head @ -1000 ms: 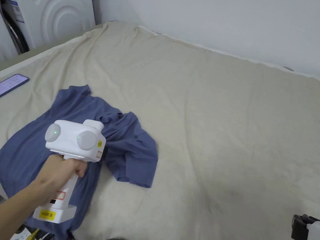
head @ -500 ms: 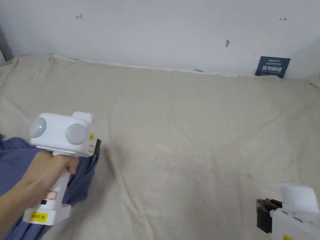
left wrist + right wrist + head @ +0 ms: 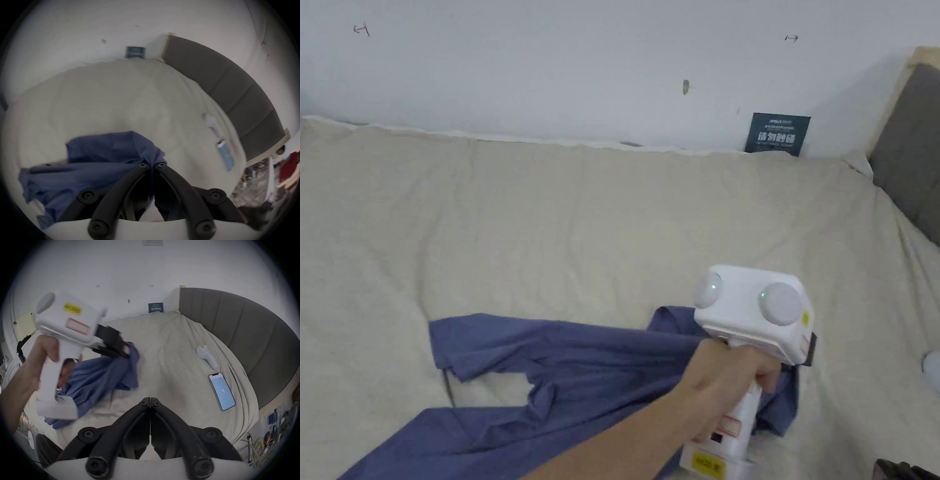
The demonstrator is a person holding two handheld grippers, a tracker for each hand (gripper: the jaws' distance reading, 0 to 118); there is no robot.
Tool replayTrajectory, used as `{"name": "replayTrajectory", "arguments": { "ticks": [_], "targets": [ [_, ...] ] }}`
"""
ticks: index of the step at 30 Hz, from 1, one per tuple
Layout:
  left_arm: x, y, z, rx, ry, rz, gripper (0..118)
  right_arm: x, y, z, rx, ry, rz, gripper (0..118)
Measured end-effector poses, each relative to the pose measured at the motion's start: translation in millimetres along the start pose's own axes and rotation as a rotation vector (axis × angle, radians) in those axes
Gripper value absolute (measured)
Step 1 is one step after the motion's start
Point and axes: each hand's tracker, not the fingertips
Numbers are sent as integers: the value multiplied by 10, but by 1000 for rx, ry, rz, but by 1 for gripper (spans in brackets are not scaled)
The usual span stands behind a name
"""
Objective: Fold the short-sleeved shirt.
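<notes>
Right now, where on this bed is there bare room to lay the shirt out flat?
The widest bare patch is the beige sheet between the wall and the blue shirt. It is crowded near the grey headboard, where a phone and a white device lie, and around the left hand-held gripper clamping the shirt.

Blue shirt (image 3: pixel 562 387) cut off at bottom edge

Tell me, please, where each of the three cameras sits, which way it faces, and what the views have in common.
Head view: on the person's head, looking down across the bed sheet toward the wall; the left hand and forearm show.
Left gripper view: on the left gripper, facing the headboard; its jaws pinch the blue shirt.
Right gripper view: on the right gripper, jaws together, holding nothing, facing the phone.
Shared: all three show the shirt, sheet and wall.
</notes>
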Motion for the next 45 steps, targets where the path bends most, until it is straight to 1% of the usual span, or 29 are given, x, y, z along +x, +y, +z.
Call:
{"name": "replayTrajectory", "arguments": {
  "ticks": [1,3,4,5,6,7,8,11,15,16,17,18,19,20,22,25,28,29,30,31,32,33,35,39,40,41,43,44,45],
  "targets": [
    [61,-45,-155,-33,-29,-1,2,50,-11,-21,-4,-6,-8,0],
    [89,-151,-399,-57,-5,13,3,113,-47,-53,-12,-22,-18,0],
    [64,-197,-496,-74,10,10,17,142,-63,-68,-20,-23,-27,0],
    [31,-251,-554,-85,26,-1,72,165,-79,-83,-28,-19,-35,0],
    [10,-291,-597,-95,49,-15,113,176,-96,-90,-34,-17,-42,0],
    [-24,-345,-614,-140,83,-14,117,178,-114,-92,-40,-17,-47,0],
    [-97,-399,-553,-128,87,5,109,174,-132,-84,-44,-17,-47,0],
    [-250,-536,-182,-101,80,-25,108,122,-171,-33,-44,-12,-42,0],
    [-775,-785,960,-15,118,-21,106,14,-218,35,-35,9,-34,0],
    [-943,-931,1235,32,134,-4,102,-29,-237,55,-36,16,-30,0],
    [-1147,-1086,1536,78,133,7,77,-87,-248,81,-36,27,-26,0],
    [-1324,-1217,1766,88,162,17,47,-137,-258,94,-39,45,-23,0],
    [-1544,-1391,2020,93,240,62,9,-197,-274,104,-43,63,-16,0],
    [-1779,-1574,2222,119,329,76,0,-270,-291,110,-46,71,-3,0],
    [-2236,-1881,2536,65,439,111,0,-433,-313,131,-50,90,32,0],
    [-2832,-2345,2902,38,558,245,0,-627,-360,136,-66,126,54,0],
    [-3202,-2619,3047,33,582,326,0,-790,-406,104,-82,138,67,0],
    [-3278,-2667,3041,23,558,336,12,-817,-419,56,-91,139,70,0],
    [-3312,-2692,3028,22,564,335,55,-845,-425,42,-96,140,70,0],
    [-3325,-2716,2963,-4,567,361,106,-878,-429,39,-103,144,74,0],
    [-3357,-2737,2870,-30,549,355,114,-908,-431,41,-107,147,78,0],
    [-3358,-2748,2818,67,553,332,110,-924,-429,42,-108,147,81,0],
    [-3347,-2685,2583,-20,560,353,110,-954,-423,38,-110,142,96,0],
    [-3328,-2637,2401,-41,563,329,109,-942,-413,17,-122,134,93,0],
    [-3297,-2648,2369,-54,581,320,102,-940,-410,14,-124,130,95,0],
    [-3255,-2652,2329,-76,583,303,77,-933,-412,15,-126,128,97,0],
    [-3118,-2692,2324,-87,580,269,49,-926,-395,-6,-130,126,97,0],
    [-3064,-2718,2384,-67,597,224,49,-928,-384,-23,-130,126,99,0],
    [-3023,-2735,2440,-63,577,221,40,-936,-379,-40,-132,123,103,0]
  ]
}}
